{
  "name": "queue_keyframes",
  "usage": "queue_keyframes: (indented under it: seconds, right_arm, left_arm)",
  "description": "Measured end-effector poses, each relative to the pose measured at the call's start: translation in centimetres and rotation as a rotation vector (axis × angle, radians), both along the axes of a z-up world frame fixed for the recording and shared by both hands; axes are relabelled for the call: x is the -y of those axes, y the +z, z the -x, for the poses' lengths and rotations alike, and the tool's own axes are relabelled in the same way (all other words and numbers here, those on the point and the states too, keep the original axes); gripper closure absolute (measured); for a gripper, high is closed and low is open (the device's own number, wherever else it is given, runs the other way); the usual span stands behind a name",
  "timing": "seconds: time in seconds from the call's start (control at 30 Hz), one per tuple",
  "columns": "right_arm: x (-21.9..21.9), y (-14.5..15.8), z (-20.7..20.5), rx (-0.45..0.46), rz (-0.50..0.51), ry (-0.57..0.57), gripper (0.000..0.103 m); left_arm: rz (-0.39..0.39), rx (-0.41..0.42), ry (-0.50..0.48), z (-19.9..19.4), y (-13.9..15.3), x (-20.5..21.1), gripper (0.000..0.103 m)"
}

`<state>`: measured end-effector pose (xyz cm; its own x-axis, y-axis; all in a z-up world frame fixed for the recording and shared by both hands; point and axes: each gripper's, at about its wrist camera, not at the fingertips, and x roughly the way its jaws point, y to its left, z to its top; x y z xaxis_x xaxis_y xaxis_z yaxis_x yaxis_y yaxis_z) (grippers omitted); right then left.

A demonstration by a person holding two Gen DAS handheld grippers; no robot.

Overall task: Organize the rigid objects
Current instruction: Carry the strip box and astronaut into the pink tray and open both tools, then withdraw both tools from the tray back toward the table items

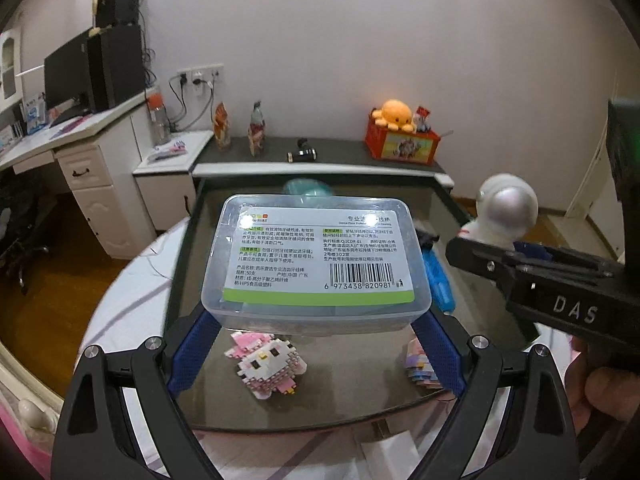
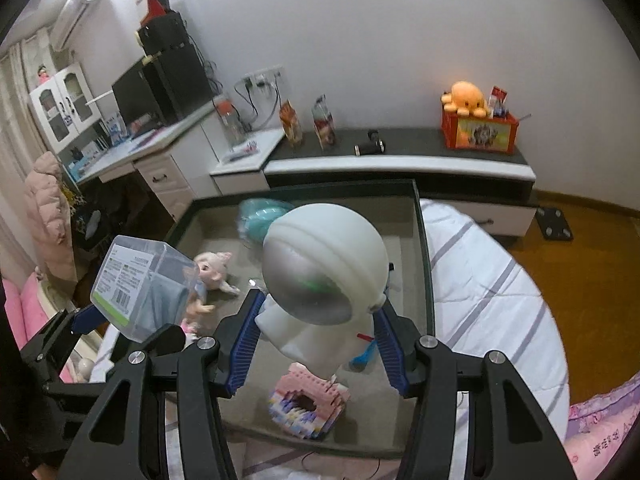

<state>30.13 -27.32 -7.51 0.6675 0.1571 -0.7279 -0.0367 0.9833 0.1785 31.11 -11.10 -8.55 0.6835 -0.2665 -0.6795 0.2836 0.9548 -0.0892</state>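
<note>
Lowering both loads level suits the glass tray (image 2: 424,248): left gripper (image 1: 316,320) clamps the floss-pick box (image 1: 316,256), right gripper (image 2: 320,320) the astronaut figure (image 2: 324,272).

On the glass tray (image 2: 424,240) lie two brick-built toys: one pink-white owl (image 1: 266,364) and one pink block house (image 2: 306,406); there is one doll (image 2: 212,272), one teal object (image 2: 260,216), one blue item (image 1: 438,280); above the tray, one clear box (image 1: 316,256) and one white astronaut figure (image 2: 320,276).
</note>
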Motion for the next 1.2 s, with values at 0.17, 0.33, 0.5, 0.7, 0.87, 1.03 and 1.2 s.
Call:
queue_keyframes:
  seconds: [0.17, 0.33, 0.5, 0.7, 0.87, 1.03, 1.2]
  right_arm:
    - [0.1, -1.2, -0.8, -0.037, 0.007, 0.017, 0.048]
    - [-0.1, -1.7, -1.1, -0.061, 0.026, 0.019, 0.047]
    - [0.0, -1.2, -0.7, -0.045, 0.027, 0.006, 0.023]
    - [-0.3, -0.3, 0.3, -0.038, 0.035, -0.010, 0.016]
    - [-0.8, 1.2, 2.3, 0.002, 0.037, -0.022, 0.015]
    - [-1.7, 3.0, 5.4, 0.045, 0.015, -0.047, 0.015]
    - [-2.7, 4.8, 9.2, 0.102, 0.000, -0.051, 0.015]
  left_arm:
    - [-0.042, -0.030, -0.016, -0.6, -1.9, 0.8, 0.010]
    - [-0.085, -0.048, -0.020, -0.4, -2.9, 1.4, 0.009]
    - [-0.110, -0.035, -0.017, 0.4, -2.8, 1.5, 0.001]
    - [-0.104, -0.001, 0.026, 1.6, -1.5, 0.3, 0.000]
    - [-0.112, 0.047, 0.071, 3.4, 0.3, -0.8, 0.000]
    - [-0.080, 0.075, 0.106, 5.9, 2.4, -2.7, 0.000]
    - [-0.070, 0.105, 0.142, 8.9, 4.7, -4.5, 0.000]
